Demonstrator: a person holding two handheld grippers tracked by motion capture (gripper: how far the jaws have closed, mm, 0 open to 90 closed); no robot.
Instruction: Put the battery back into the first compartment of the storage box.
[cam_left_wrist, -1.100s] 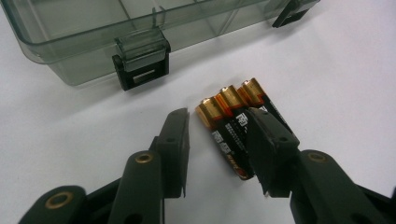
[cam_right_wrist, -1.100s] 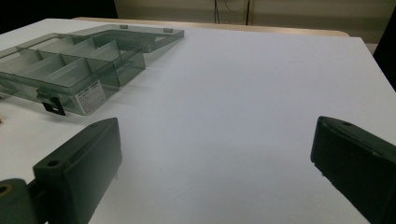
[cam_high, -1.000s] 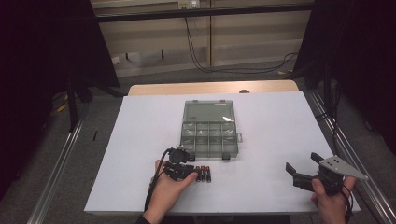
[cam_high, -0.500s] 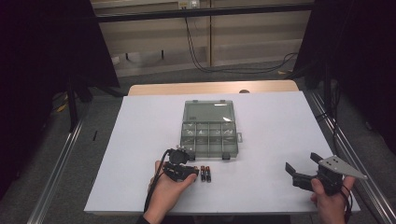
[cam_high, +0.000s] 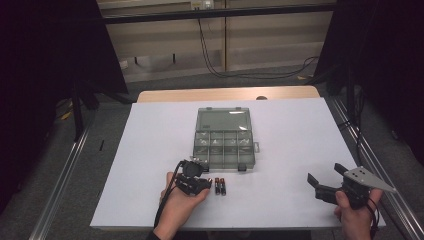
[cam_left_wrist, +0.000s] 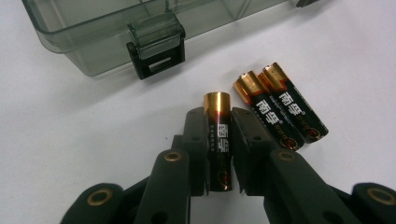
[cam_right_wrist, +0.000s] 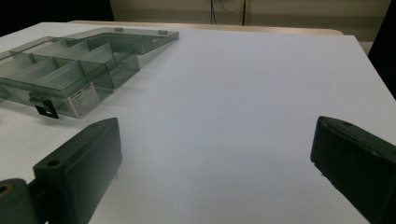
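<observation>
White paper covers the table (cam_high: 280, 125) from edge to edge, with dark curtains on either side and cables trailing along the floor behind it. Near the person's edge sits a smoky see-through organiser box (cam_high: 223, 137), its lid folded flat away from them, so the small compartments are open from above; that looks to me like the place the batteries are meant to go.

Just in front of the box's near wall lie two batteries (cam_high: 220, 186) side by side and touching. A third battery (cam_left_wrist: 218, 140) is clamped lengthwise in the left gripper (cam_left_wrist: 219, 119), whose jaws have just been closing onto it; the pads now press its black sides, and the gold end sticks out beyond the tips. Holding it along its length should keep it from rolling and let it drop end-on or flat into a narrow cell.

The right gripper (cam_high: 327, 182) waits well off to the side, jaws spread wide over bare paper with nothing between them, probably kept clear of the work.

Whether the held battery is lifted or resting on the paper, I cannot tell. In the high view the left hand (cam_high: 177, 210) hides it. What lies in the compartments is too faint to make out, and the box's small label (cam_right_wrist: 84, 99) is unreadable.
</observation>
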